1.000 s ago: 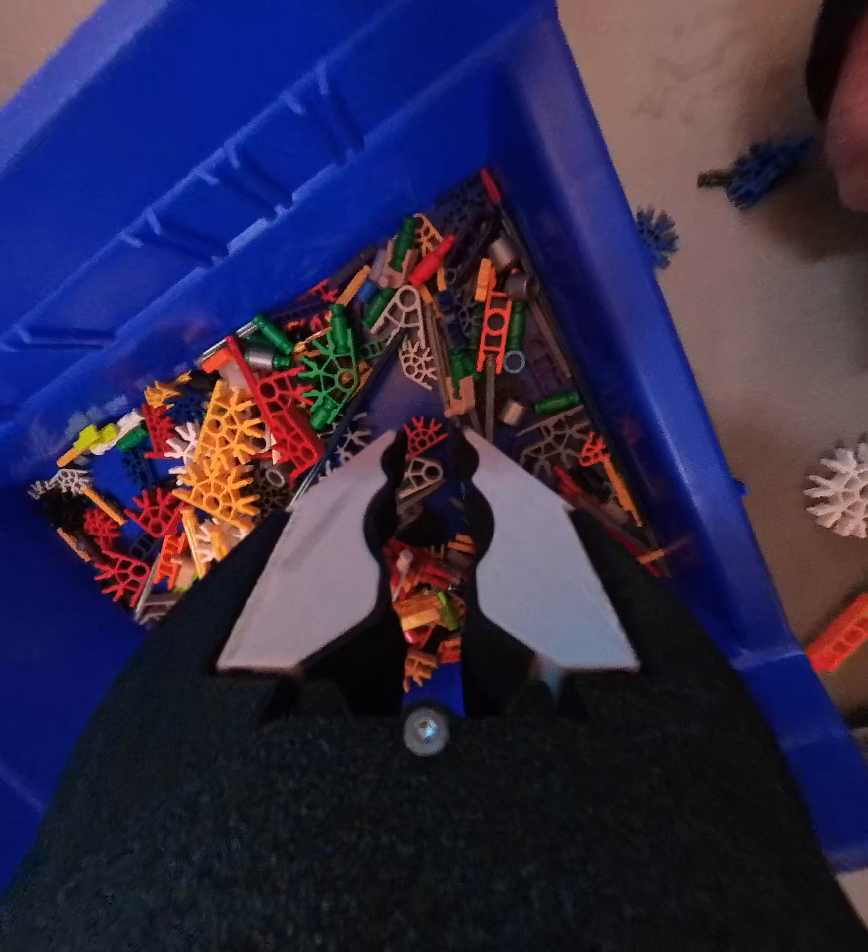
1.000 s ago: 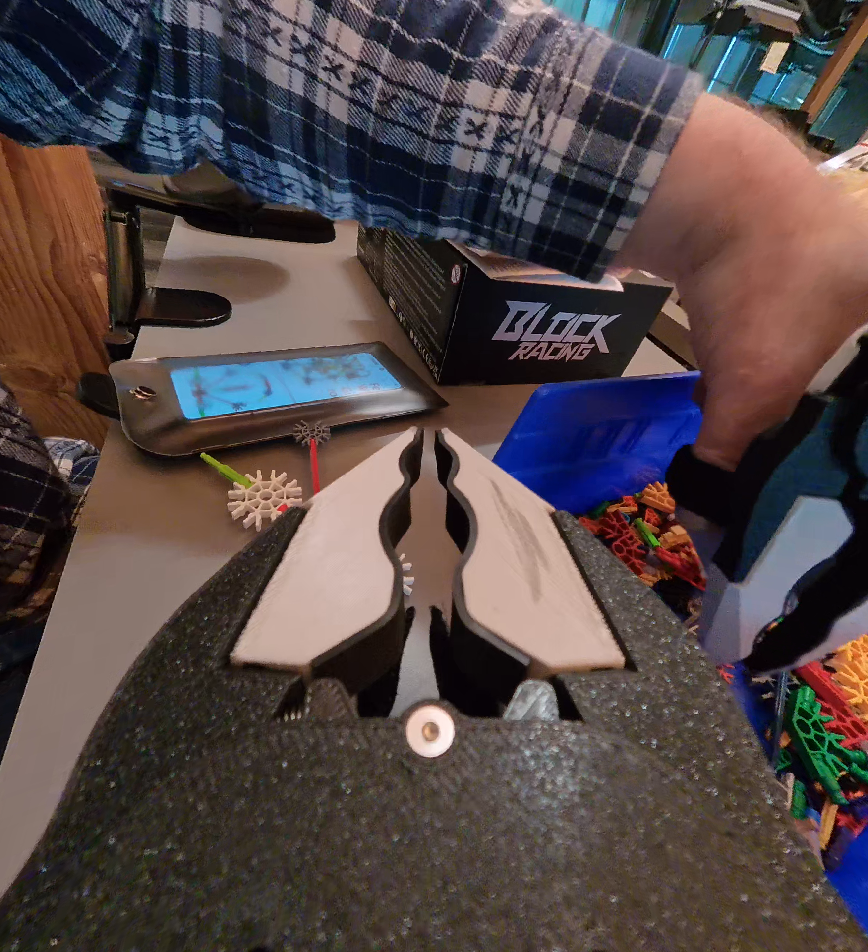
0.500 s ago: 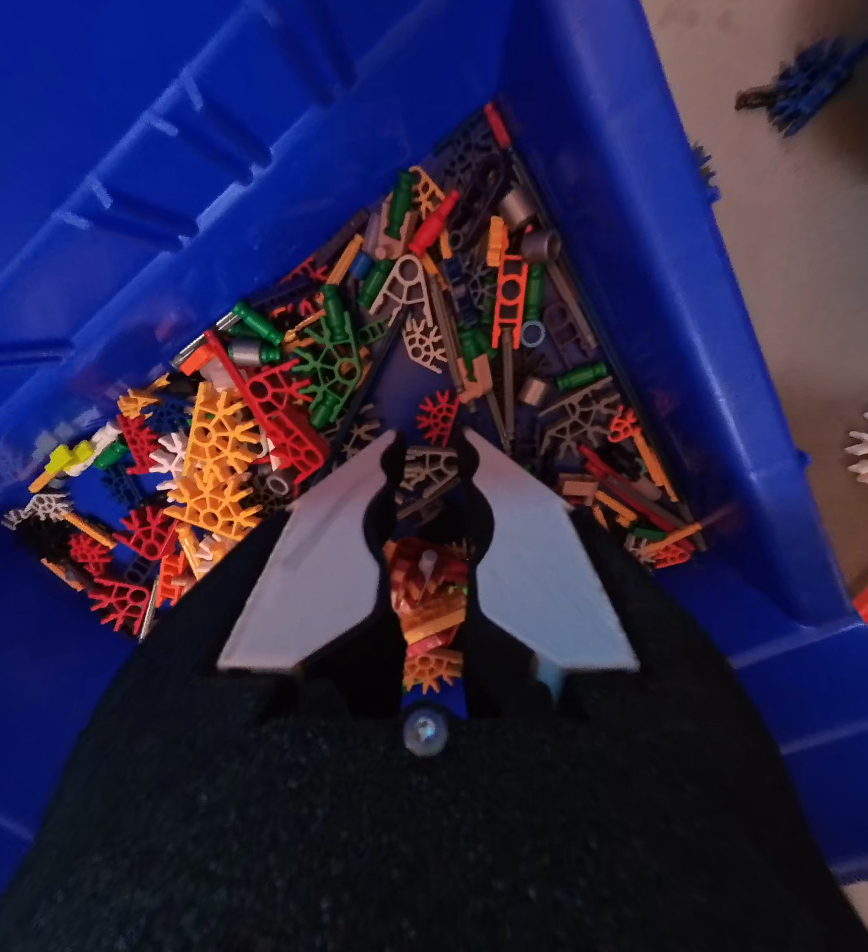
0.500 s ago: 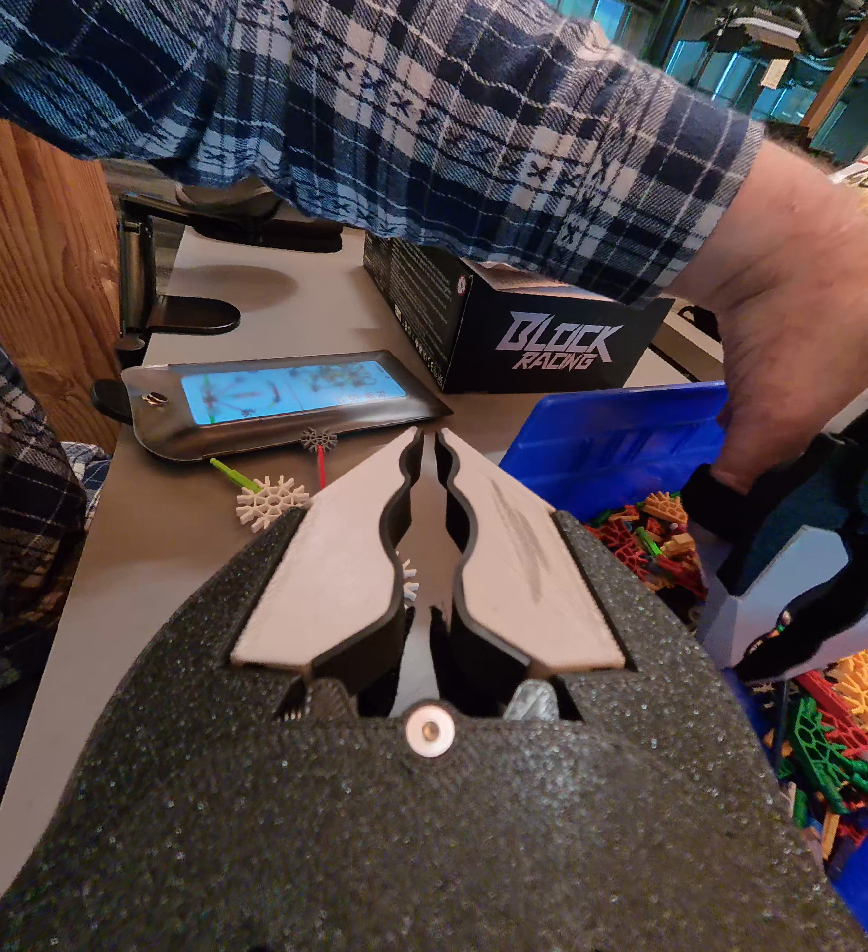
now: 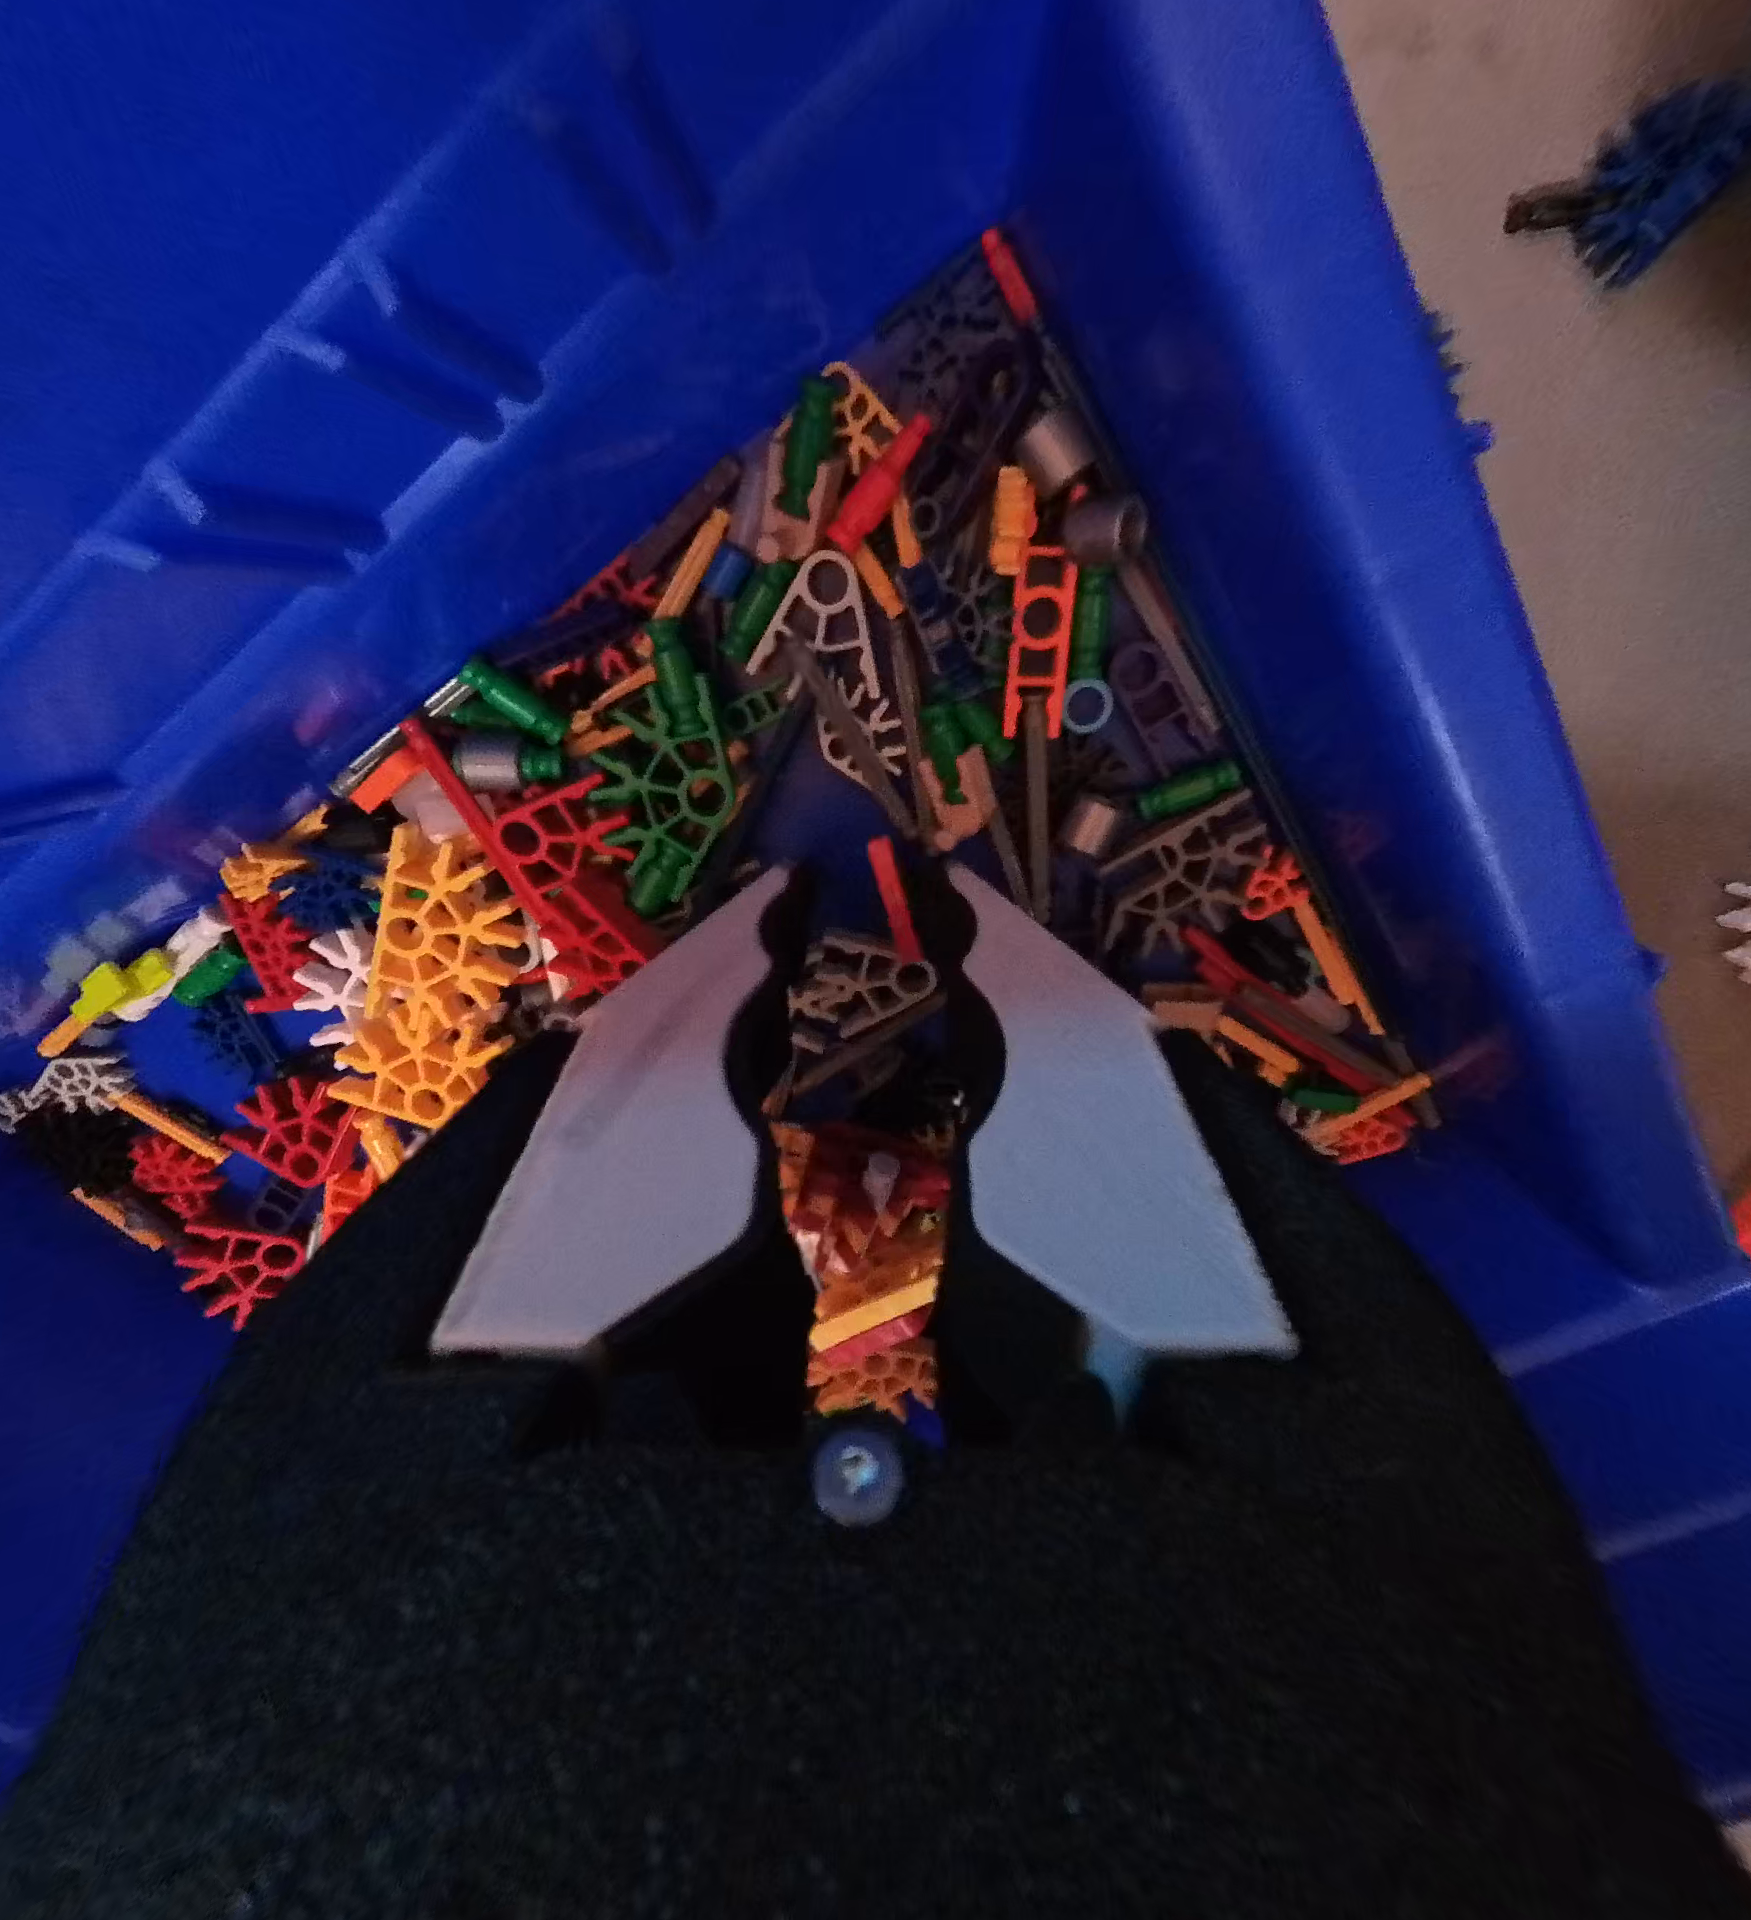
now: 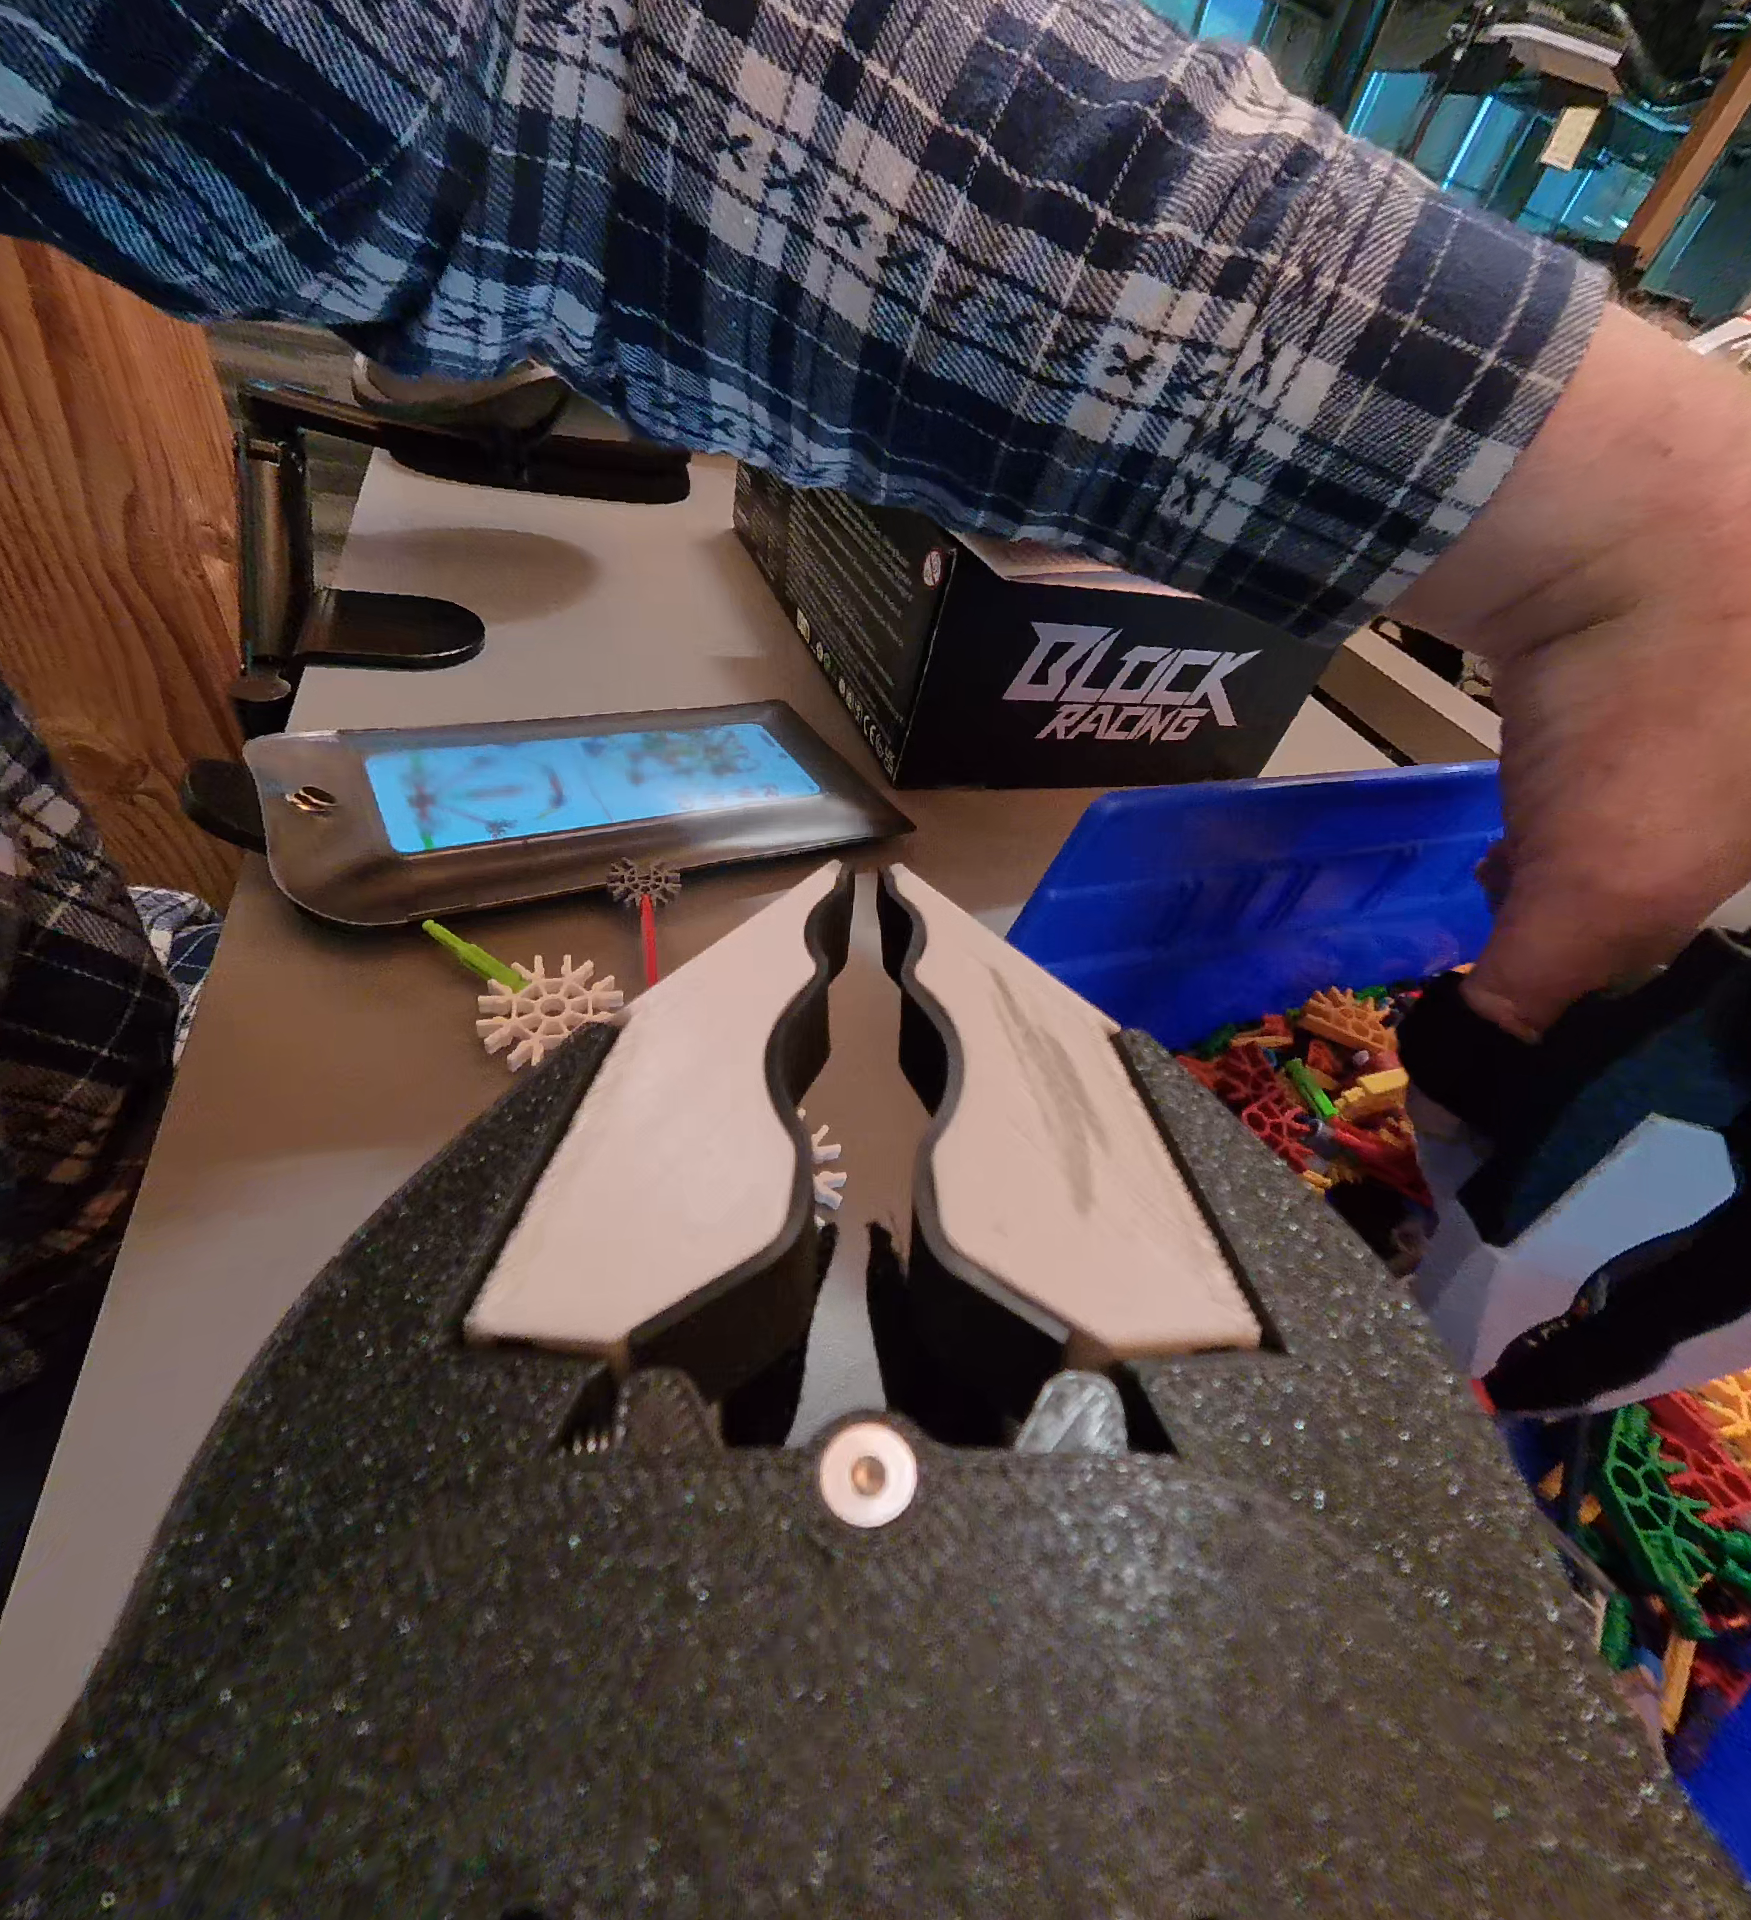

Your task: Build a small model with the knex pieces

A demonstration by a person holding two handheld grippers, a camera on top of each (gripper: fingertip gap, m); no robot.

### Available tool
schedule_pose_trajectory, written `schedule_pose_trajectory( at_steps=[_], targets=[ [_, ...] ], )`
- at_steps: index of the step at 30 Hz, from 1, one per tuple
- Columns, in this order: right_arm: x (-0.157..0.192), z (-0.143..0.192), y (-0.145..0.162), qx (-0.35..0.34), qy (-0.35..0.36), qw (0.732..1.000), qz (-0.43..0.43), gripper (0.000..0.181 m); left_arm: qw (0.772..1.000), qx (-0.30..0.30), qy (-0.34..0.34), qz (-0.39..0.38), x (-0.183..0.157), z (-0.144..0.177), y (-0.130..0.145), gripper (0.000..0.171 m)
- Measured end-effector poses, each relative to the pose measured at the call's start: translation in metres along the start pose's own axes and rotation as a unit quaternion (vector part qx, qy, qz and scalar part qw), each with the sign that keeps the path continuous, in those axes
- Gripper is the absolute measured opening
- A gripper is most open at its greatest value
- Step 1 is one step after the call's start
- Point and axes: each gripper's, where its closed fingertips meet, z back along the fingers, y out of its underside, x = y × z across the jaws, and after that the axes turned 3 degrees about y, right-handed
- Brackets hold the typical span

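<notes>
The left gripper (image 5: 871, 894) hangs nose-down inside a deep blue plastic bin (image 5: 1370, 623), its two pale fingers spread part-way, with the tips right over a jumbled heap of small plastic construction-toy rods and connectors (image 5: 663, 769) in red, green, orange, yellow and grey. A thin red rod (image 5: 889, 904) stands up in the gap between the tips, close to one finger. I cannot tell whether it touches that finger, and the gap is far wider than the rod, so nothing looks pinched. Just beneath lies a flat grey fan-shaped connector (image 5: 855, 987), and off to one side a cluster of yellow-orange snowflake-shaped connectors (image 5: 435, 966). To my eye the pieces are spiky and interlocked, so any one of them would likely drag its neighbours, and a slim rod would need the fingers squarely either side of it. Outside the bin, on the beige worktop (image 6: 331, 1091), sit a white snowflake connector with a green rod stuck in it (image 6: 549, 1003) and a small grey snowflake connector on a red rod (image 6: 644, 883). The right gripper (image 6: 858, 894) hovers above that worktop beside the bin, its fingers almost pressed together with only a slit between them, holding nothing. Beyond it lie a lit screen in a clear pouch (image 6: 580, 800) and a black cardboard box (image 6: 1058, 675). A blue plaid sleeve (image 6: 850, 208) crosses overhead, and its hand (image 6: 1629, 675) grips the left tool over the bin.
</notes>
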Motion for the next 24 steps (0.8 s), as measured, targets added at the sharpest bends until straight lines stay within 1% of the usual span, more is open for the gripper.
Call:
schedule_pose_trajectory(
  at_steps=[5,6,7,13,18,22,24],
  targets=[
    [0.001,0.0,-0.001,-0.002,-0.001,1.0,0.001,0.004,1.0,-0.01,0.011,0.014,-0.001,-0.001,0.0,0.019],
    [0.001,0.0,-0.001,-0.002,-0.001,1.0,0.001,0.004,1.0,-0.01,0.013,0.015,-0.002,-0.001,0.0,0.015],
    [0.001,0.0,-0.001,-0.003,-0.001,1.0,0.001,0.004,1.0,-0.008,0.019,0.013,-0.004,-0.001,0.001,0.006],
    [0.0,0.0,-0.001,-0.003,0.0,1.0,0.001,0.004,1.0,-0.015,0.01,0.02,-0.003,0.001,0.0,0.005],
    [0.0,-0.001,-0.001,-0.003,0.001,1.0,0.001,0.004,0.996,-0.077,-0.007,0.045,-0.003,0.02,-0.01,0.005],
    [-0.001,-0.001,0.0,-0.003,0.002,1.0,-0.002,0.004,0.986,-0.145,-0.005,0.078,-0.006,0.039,-0.014,0.004],
    [-0.001,-0.002,0.0,-0.003,0.002,1.0,-0.004,0.004,0.982,-0.166,-0.014,0.091,-0.005,0.046,-0.014,0.004]
  ],
)
